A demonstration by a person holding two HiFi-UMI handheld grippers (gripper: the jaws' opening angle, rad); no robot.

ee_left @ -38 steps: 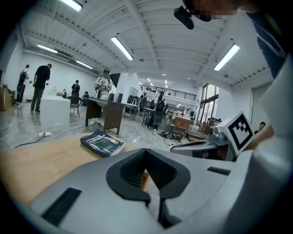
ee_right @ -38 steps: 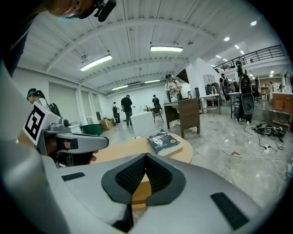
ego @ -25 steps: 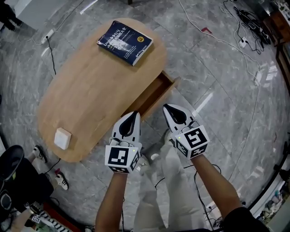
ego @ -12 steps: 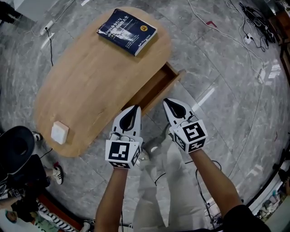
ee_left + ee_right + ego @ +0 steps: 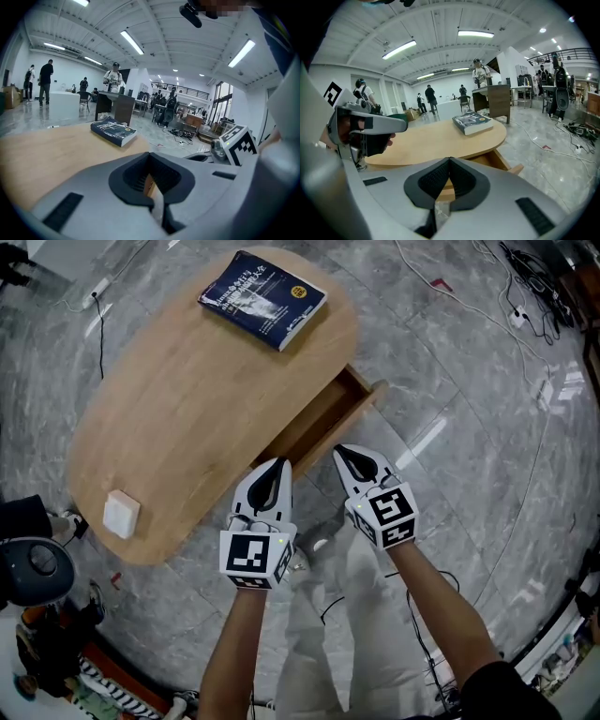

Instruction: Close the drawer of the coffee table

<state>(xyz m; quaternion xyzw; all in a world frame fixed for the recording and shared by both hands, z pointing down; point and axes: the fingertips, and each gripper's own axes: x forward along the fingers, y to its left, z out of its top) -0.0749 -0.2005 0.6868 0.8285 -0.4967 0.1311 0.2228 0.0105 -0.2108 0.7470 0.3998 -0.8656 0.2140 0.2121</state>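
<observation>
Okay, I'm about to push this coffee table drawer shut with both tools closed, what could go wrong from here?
1. The right tool sits toward the near end of the open drawer, so an off-centre push may skew and jam it.
2. The left tool hovers where the drawer meets the table; its tip could get pinched as the drawer closes.
3. The polished floor looks slick, so a hard shove might slide the table and shift the book.
</observation>
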